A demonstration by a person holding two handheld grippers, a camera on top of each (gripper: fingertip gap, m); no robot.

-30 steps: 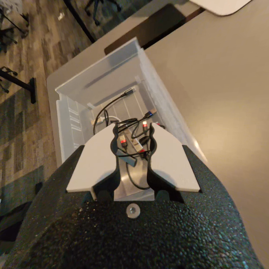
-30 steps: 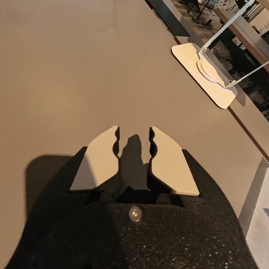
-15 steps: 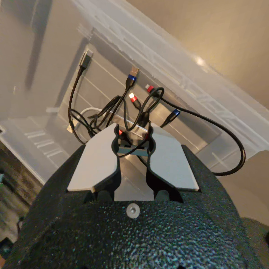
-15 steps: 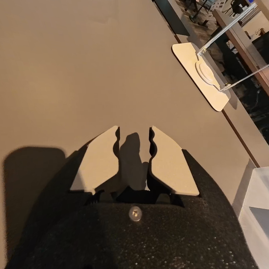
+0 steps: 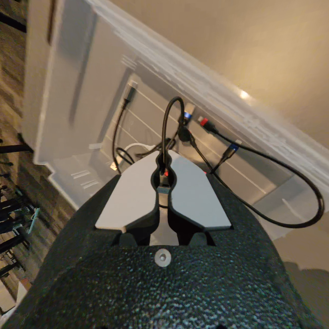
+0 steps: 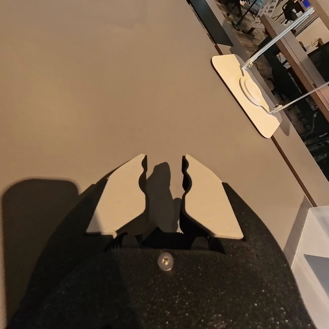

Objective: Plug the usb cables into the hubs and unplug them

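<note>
In the left wrist view, the left gripper (image 5: 163,160) is clamped on a grey USB hub (image 5: 163,189) with black cables (image 5: 277,179) trailing into the clear plastic bin (image 5: 74,99) beyond it. In the right wrist view, the right gripper (image 6: 164,156) hangs spread and empty over the tan table (image 6: 89,80), a white stand base (image 6: 245,96) at the far edge.

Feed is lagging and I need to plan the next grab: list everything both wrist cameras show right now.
Storage bin: one, clear plastic, on the table beside the left gripper; a corner shows in the right view.
Hub: one, grey, between the left gripper's fingers.
Cables: several, black, tangled in the bin with red- and blue-collared plugs; exact count unclear.
White cable: one, in the bin behind the tangle.
Table: one, tan.
Stand base: one, white, at the table's far edge with clear plastic arms.
Left gripper: closed on the hub.
Right gripper: open, empty, over bare table.
</note>
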